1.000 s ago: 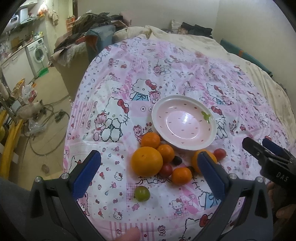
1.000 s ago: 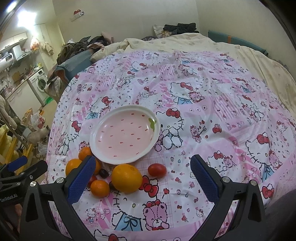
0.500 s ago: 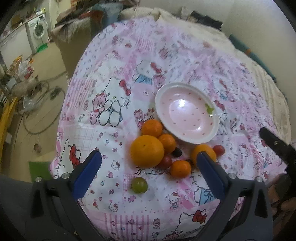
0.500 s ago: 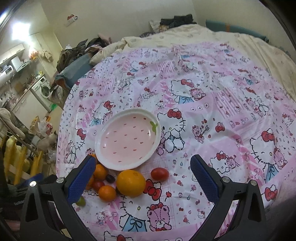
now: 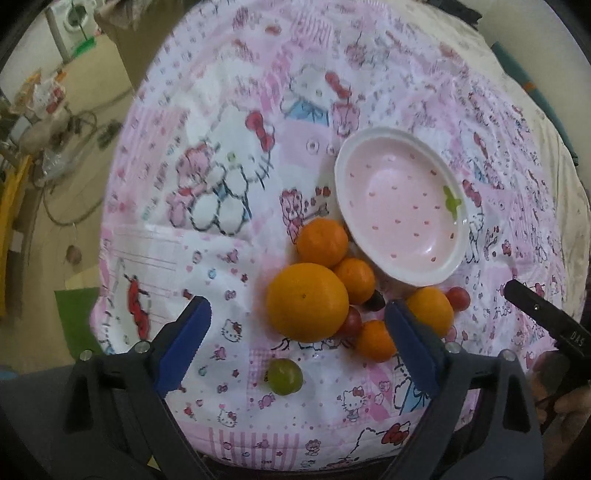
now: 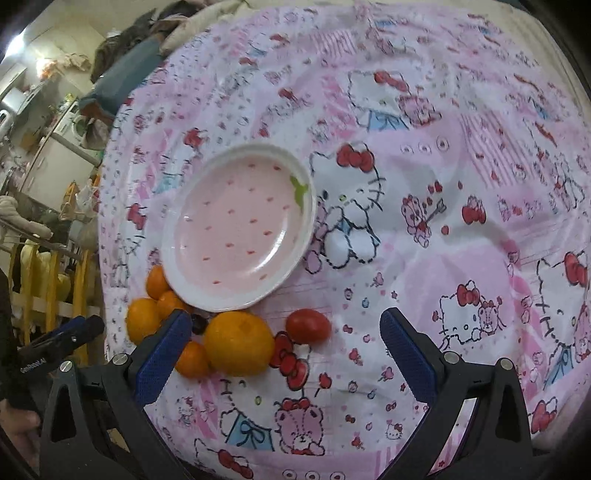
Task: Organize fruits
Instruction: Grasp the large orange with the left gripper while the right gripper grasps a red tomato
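Observation:
An empty pink plate (image 5: 400,206) (image 6: 236,229) lies on the patterned bed cover. Fruit is clustered at its near edge: a large orange (image 5: 307,307) (image 6: 239,343), several small oranges (image 5: 322,242), a red tomato (image 6: 308,325), a small red fruit (image 5: 458,297), a dark grape (image 5: 375,300) and a green grape (image 5: 284,376). My left gripper (image 5: 297,343) is open and empty, above the large orange and the green grape. My right gripper (image 6: 286,349) is open and empty, above the large orange and the tomato.
The pink cartoon-print cover (image 6: 424,229) spreads over the bed. Past its left edge is the floor with cables (image 5: 74,129), a washing machine (image 5: 75,26) and clutter. Piled clothes (image 6: 122,70) lie at the far end. The other gripper's tip (image 5: 535,314) shows at right.
Both grippers have moved forward and tilted down over the fruit cluster, which now looks larger and nearer. The fruit and the plate have not moved. Both jaws stay open.

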